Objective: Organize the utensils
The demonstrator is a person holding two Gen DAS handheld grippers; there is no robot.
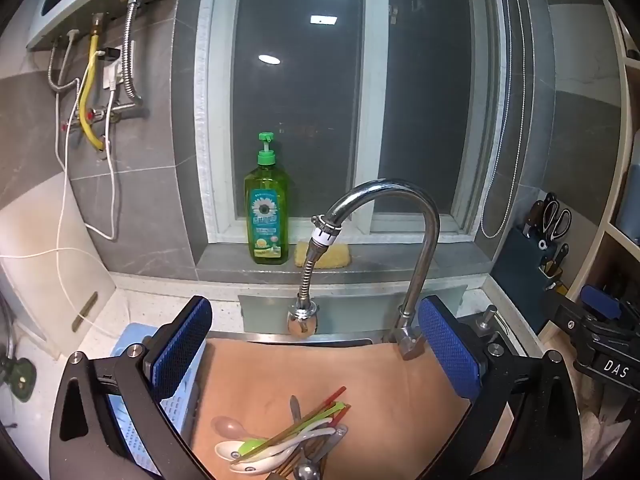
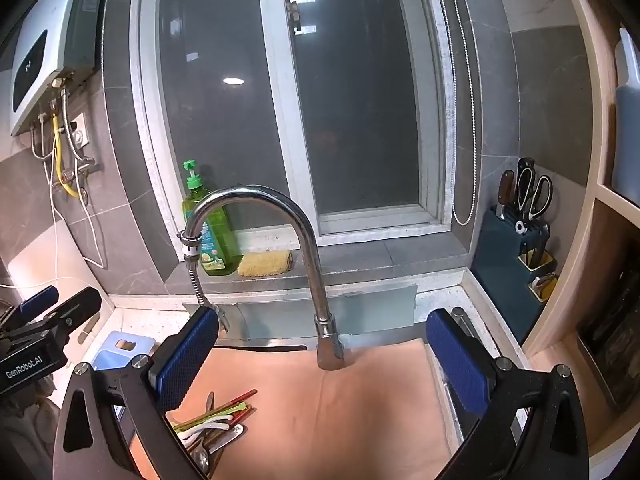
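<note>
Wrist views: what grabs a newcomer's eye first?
The curved chrome faucet arching mid-frame over the tan mat. Then the green dish-soap pump bottle on the grey window sill beside a yellow sponge, and the jumbled pile of spoons and coloured chopsticks on the mat's near edge.

A chrome faucet arches over the sink, a flexible hose hanging from its spout. On the window ledge behind it a green dish soap bottle stands upright just beside a yellow sponge. At the right a dark blue knife block holds scissors and knives, and a water heater hangs on the tiled wall at the left.
</note>
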